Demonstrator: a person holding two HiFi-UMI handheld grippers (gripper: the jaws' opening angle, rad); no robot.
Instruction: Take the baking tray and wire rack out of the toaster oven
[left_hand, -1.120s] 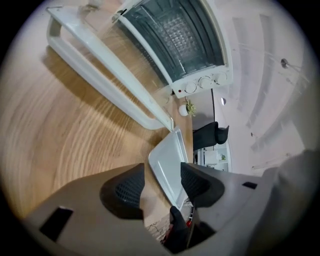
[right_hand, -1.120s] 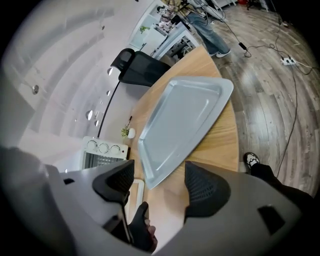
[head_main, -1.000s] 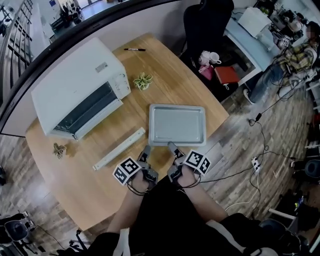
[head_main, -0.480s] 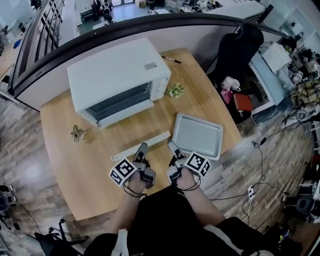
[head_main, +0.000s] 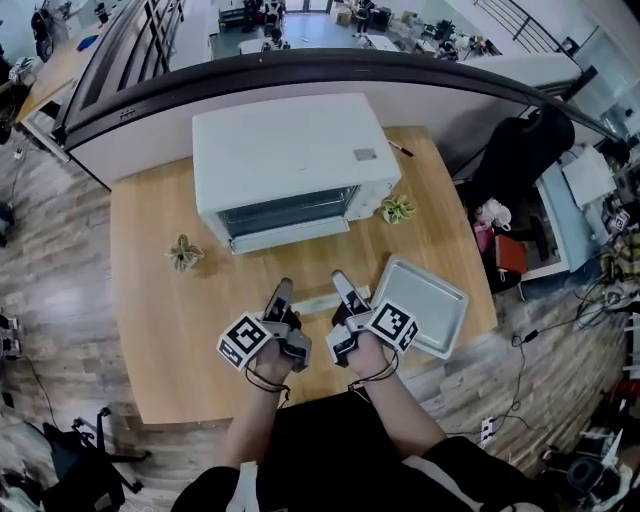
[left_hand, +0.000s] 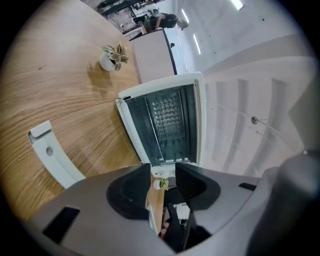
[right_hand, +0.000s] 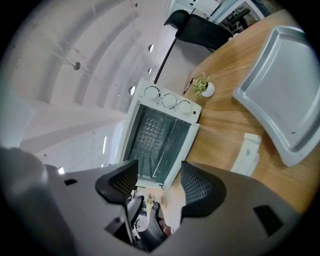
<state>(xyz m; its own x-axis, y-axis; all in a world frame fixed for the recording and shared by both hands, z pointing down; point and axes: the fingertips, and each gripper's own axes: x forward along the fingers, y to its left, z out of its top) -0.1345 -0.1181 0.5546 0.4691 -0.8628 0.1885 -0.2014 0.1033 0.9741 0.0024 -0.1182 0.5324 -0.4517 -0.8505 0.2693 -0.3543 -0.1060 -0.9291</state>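
Observation:
The white toaster oven (head_main: 290, 160) stands at the back of the wooden table (head_main: 150, 330), its dark mouth (head_main: 290, 212) facing me. Thin bars cross the cavity (left_hand: 170, 127); I cannot tell whether they are the wire rack. The grey baking tray (head_main: 422, 305) lies flat on the table at the right, also in the right gripper view (right_hand: 285, 95). My left gripper (head_main: 280, 296) and right gripper (head_main: 340, 286) hover side by side above the table, pointing at the oven. Both pairs of jaws have just been closing and stand open, with nothing between them (left_hand: 162, 182) (right_hand: 152, 187).
A white flat bar (head_main: 318, 299) lies on the table under and between the grippers. Two small potted plants (head_main: 183, 252) (head_main: 397, 208) flank the oven, and a pen (head_main: 400, 150) lies behind it. A black chair (head_main: 520, 150) stands right of the table; the tray sits near the right edge.
Both grippers left the tray's near edge, rose and swung left toward the oven. The tray stays on the table, now to their right. The head view turned onto the oven.

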